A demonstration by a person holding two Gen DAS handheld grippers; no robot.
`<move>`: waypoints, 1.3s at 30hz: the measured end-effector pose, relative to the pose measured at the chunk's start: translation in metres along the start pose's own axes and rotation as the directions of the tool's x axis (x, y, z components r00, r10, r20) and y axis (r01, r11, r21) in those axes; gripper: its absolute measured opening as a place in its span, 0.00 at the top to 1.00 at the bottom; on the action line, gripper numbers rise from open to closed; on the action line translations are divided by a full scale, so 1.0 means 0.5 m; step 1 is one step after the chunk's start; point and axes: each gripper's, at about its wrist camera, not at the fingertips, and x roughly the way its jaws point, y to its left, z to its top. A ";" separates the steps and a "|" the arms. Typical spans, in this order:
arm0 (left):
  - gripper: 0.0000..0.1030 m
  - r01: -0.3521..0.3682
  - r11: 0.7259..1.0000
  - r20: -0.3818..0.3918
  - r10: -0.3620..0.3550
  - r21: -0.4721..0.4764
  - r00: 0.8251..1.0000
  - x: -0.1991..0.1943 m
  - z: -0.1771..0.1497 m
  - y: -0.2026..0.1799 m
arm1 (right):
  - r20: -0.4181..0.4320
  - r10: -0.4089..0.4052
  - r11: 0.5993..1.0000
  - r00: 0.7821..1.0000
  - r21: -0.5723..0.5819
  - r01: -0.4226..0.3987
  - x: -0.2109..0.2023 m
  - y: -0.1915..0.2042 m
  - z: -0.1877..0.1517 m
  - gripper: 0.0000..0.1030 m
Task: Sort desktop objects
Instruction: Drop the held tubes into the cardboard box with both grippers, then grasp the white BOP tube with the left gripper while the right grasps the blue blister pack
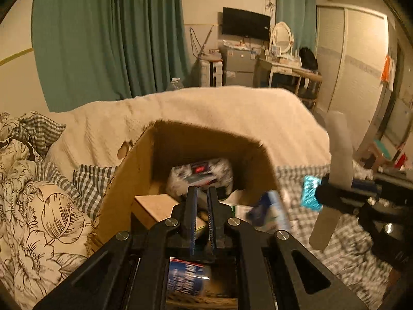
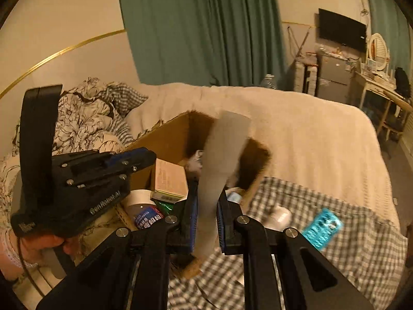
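An open cardboard box (image 1: 144,155) lies on the bed and holds a patterned packet (image 1: 204,173), a tan carton (image 1: 155,206) and other items. My left gripper (image 1: 201,196) hangs over the box mouth, its jaws nearly together with nothing between them. My right gripper (image 2: 207,201) is shut on a long grey flat strip (image 2: 222,160) and holds it upright at the box's right edge (image 2: 258,178). The strip (image 1: 335,155) and right gripper (image 1: 333,193) also show at the right of the left wrist view. A teal blister pack (image 2: 322,227) lies on the checked sheet.
A white and blue pack (image 1: 271,206) lies blurred beside the box. A tape roll (image 2: 140,199) and a red-labelled can (image 2: 148,217) sit in the box. A cream blanket (image 2: 309,134) covers the bed behind. Floral bedding (image 1: 33,206) is bunched at the left.
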 end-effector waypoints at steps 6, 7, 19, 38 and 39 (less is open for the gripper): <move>0.32 -0.013 0.999 -0.028 0.014 0.035 0.999 0.049 -0.029 0.012 | 0.055 0.010 0.997 0.998 0.074 -0.014 0.048 -0.030 0.005 0.53; 0.21 -0.029 0.999 -0.030 0.030 0.026 0.999 0.052 -0.031 0.014 | 0.070 0.009 0.995 0.998 0.094 -0.015 0.044 -0.037 0.006 0.36; 0.14 -0.010 1.000 0.061 0.010 -0.004 0.998 -0.058 -0.016 -0.117 | 0.115 -0.164 0.967 0.980 0.214 0.137 -0.154 -0.178 -0.029 0.34; 0.13 0.012 0.999 -0.194 -0.004 0.040 0.981 0.159 -0.204 -0.437 | -0.086 -0.278 0.869 0.957 0.403 0.288 -0.131 -0.436 -0.227 0.34; 0.16 -0.006 1.000 -0.220 0.013 0.030 0.975 0.183 -0.213 -0.433 | -0.097 -0.270 0.868 0.958 0.407 0.285 -0.105 -0.445 -0.234 0.34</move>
